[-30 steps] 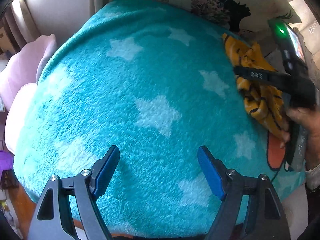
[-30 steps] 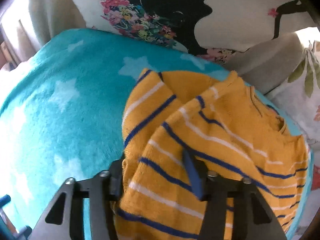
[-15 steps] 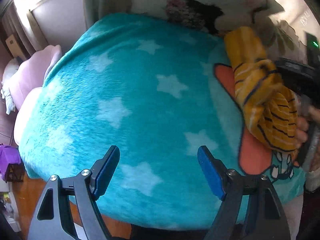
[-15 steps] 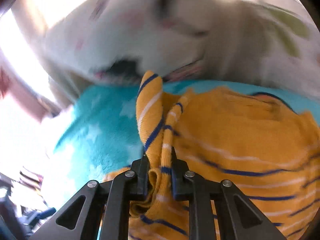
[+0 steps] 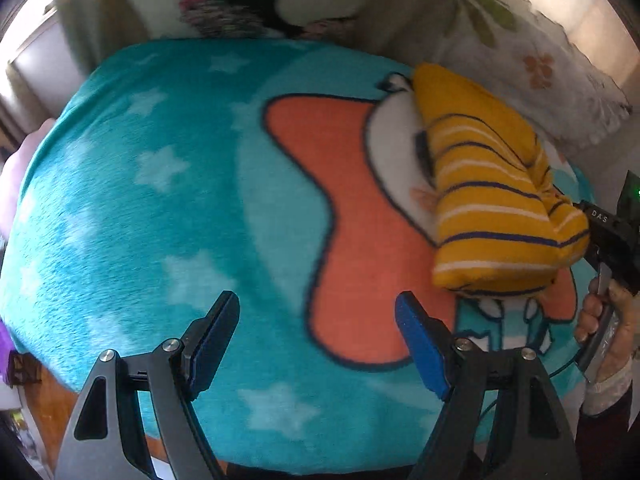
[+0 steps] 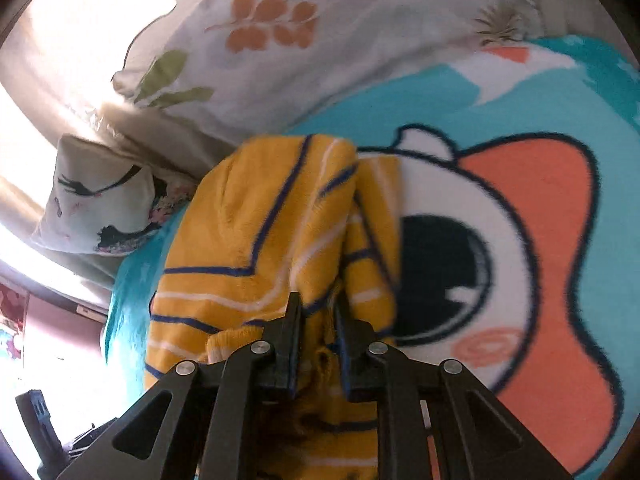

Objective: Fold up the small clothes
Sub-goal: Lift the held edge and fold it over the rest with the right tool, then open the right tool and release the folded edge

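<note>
A small yellow sweater (image 5: 492, 200) with blue and white stripes hangs bunched over the teal star blanket (image 5: 160, 200), at the right of the left wrist view. My right gripper (image 6: 318, 304) is closing, and its pads pinch a fold of the sweater (image 6: 256, 220), which drapes forward over the blanket's cartoon face (image 6: 440, 264). From the left wrist view the right gripper (image 5: 608, 236) shows at the far right edge, held by a hand (image 5: 600, 312). My left gripper (image 5: 316, 304) hovers open over the orange patch of the blanket, with nothing between its fingers.
A leaf-print pillow (image 6: 280, 40) and a pillow with a black silhouette (image 6: 96, 208) lie along the blanket's far side. The same pillows (image 5: 520, 60) border the blanket's back in the left wrist view. The blanket's near edge drops to a wooden floor (image 5: 52, 408).
My right gripper closed on the sweater, lifted it bunched and carried it across the blanket while rolling. My left gripper slid over toward the orange cartoon figure and stayed open.
</note>
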